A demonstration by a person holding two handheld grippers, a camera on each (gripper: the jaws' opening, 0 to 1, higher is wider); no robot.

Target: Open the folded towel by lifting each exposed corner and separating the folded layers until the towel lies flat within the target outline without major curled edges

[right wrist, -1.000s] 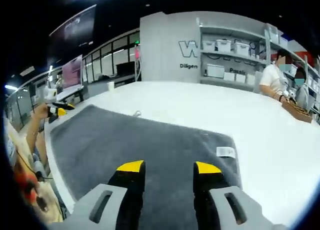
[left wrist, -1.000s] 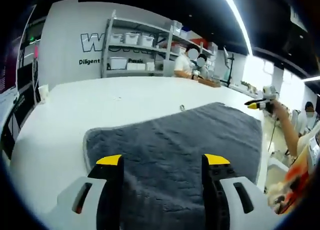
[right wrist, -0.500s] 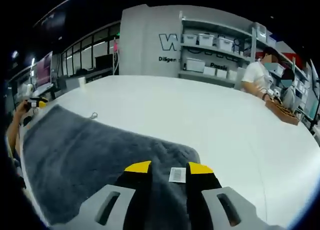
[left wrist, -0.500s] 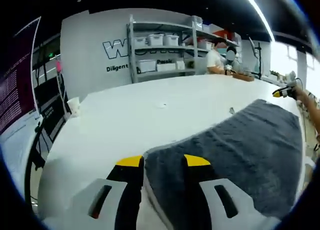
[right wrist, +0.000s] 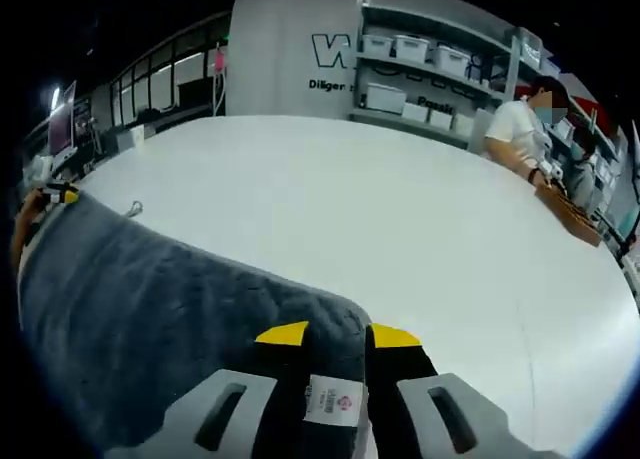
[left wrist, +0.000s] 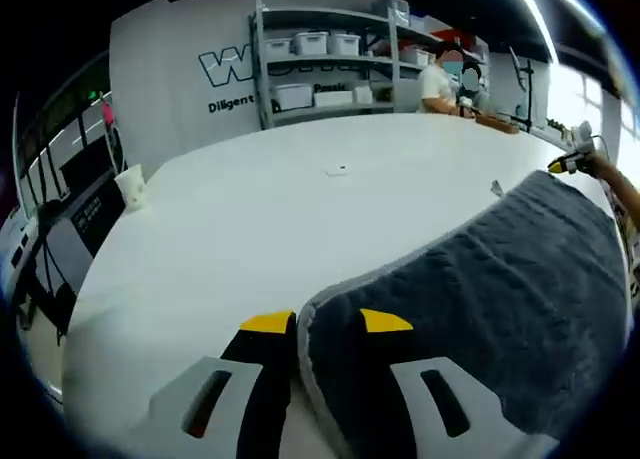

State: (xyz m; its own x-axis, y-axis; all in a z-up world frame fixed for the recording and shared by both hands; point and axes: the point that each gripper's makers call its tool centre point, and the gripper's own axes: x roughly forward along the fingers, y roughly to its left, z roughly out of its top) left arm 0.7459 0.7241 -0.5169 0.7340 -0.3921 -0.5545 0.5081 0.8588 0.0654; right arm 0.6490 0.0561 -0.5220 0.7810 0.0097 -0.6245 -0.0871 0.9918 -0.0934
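A dark grey towel (left wrist: 500,279) lies spread on the white table (left wrist: 250,229). Its near corner is raised off the table between the yellow-tipped jaws of my left gripper (left wrist: 327,322), which is shut on it. In the right gripper view the towel (right wrist: 150,289) runs off to the left, and my right gripper (right wrist: 338,334) is shut on another corner, the one with a white label (right wrist: 334,400). The towel's hanging loop (right wrist: 133,209) lies at its far edge. The right gripper (left wrist: 565,164) also appears far right in the left gripper view, held by a hand.
Grey shelves with white bins (left wrist: 320,49) stand against the back wall. Two people (right wrist: 520,134) work at the table's far side beside a wooden tray (right wrist: 575,214). A white cup (left wrist: 130,187) stands near the left edge. A small object (left wrist: 343,169) lies mid-table.
Both grippers moved from the towel's middle to its corners and closed on them. The jaws were wide apart a second ago. The corners now rise off the table.
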